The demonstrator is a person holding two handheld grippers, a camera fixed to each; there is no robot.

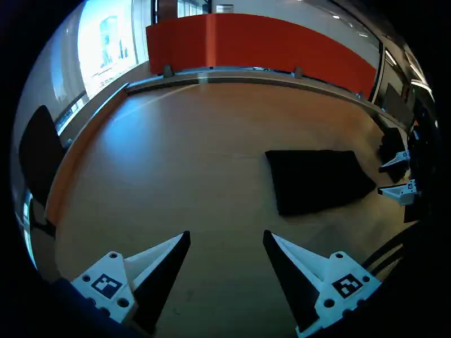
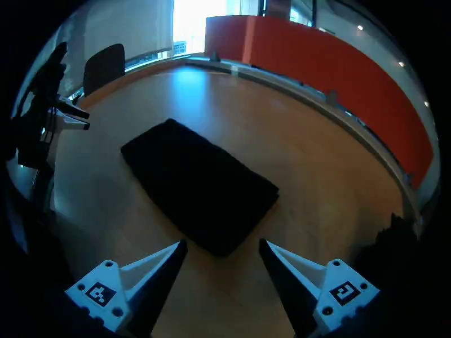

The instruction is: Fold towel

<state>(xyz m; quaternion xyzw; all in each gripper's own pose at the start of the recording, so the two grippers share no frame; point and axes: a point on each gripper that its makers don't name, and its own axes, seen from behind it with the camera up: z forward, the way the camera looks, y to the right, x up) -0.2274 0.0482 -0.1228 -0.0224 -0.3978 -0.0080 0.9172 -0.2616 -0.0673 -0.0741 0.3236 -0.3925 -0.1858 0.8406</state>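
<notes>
A black towel [image 1: 318, 179] lies flat as a folded rectangle on the wooden table [image 1: 186, 163], to the right in the left gripper view. My left gripper [image 1: 225, 248] is open over bare wood, well left of the towel. At that view's right edge the other gripper [image 1: 401, 176] shows, open, beyond the towel. In the right gripper view the black towel [image 2: 197, 183] spreads just ahead of my right gripper [image 2: 222, 248], which is open with nothing between its fingers, its tips near the towel's near corner. The left gripper [image 2: 76, 118] appears far left there.
An orange partition [image 1: 253, 42] runs along the table's far edge, above a grey rail [image 1: 237, 76]. A dark chair [image 2: 104, 67] stands past the table's left end near bright windows. A dark object [image 1: 392, 143] sits at the table's right end.
</notes>
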